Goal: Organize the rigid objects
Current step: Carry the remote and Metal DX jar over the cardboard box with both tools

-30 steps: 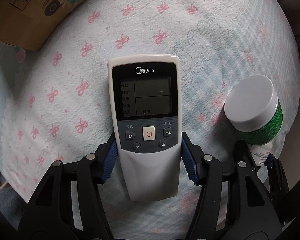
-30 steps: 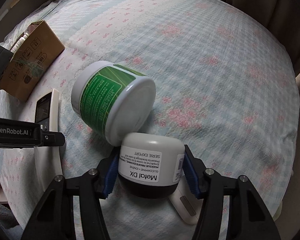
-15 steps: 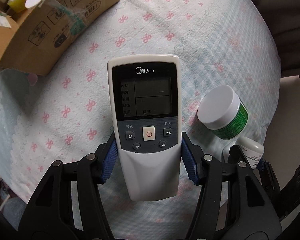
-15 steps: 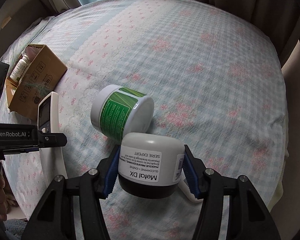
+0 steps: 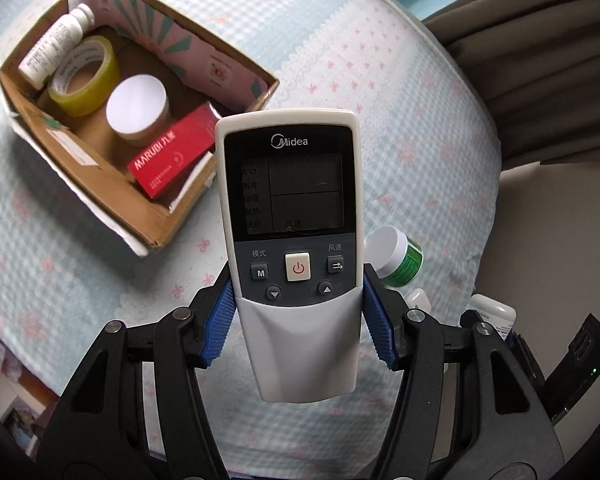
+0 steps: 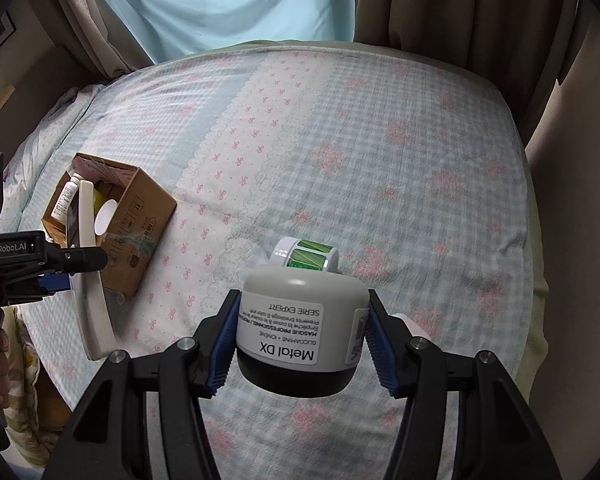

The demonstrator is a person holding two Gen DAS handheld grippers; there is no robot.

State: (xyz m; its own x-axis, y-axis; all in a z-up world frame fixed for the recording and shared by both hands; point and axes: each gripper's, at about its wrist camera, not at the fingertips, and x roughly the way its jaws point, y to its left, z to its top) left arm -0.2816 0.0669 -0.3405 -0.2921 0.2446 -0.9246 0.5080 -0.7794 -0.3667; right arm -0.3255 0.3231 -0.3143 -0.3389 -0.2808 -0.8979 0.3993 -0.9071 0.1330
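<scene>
My left gripper (image 5: 298, 320) is shut on a white Midea remote (image 5: 292, 240) and holds it high above the bed, just right of the open cardboard box (image 5: 112, 200). The box holds a white bottle (image 5: 52, 48), a yellow tape roll (image 5: 86, 76), a white-lidded jar (image 5: 137, 110) and a red carton (image 5: 172, 156). My right gripper (image 6: 302, 344) is shut on a grey Metal DX jar (image 6: 300, 332), lifted above the bed. A green-labelled jar (image 6: 306, 254) lies on its side just beyond it. The left gripper (image 6: 56, 268) with the remote (image 6: 88, 280) shows at the left, by the box (image 6: 136, 220).
The bed has a pale blue checked quilt with pink bows (image 6: 380, 160). Its right edge drops to the floor (image 5: 548, 240). Curtains (image 6: 460, 8) hang behind the bed. The green jar (image 5: 400, 258) and a small white object (image 5: 418, 300) lie near the right edge in the left wrist view.
Both grippers have risen well above the bed with their objects. The left one has moved toward the box, whose inside has come into view. The green jar stays on the bed.
</scene>
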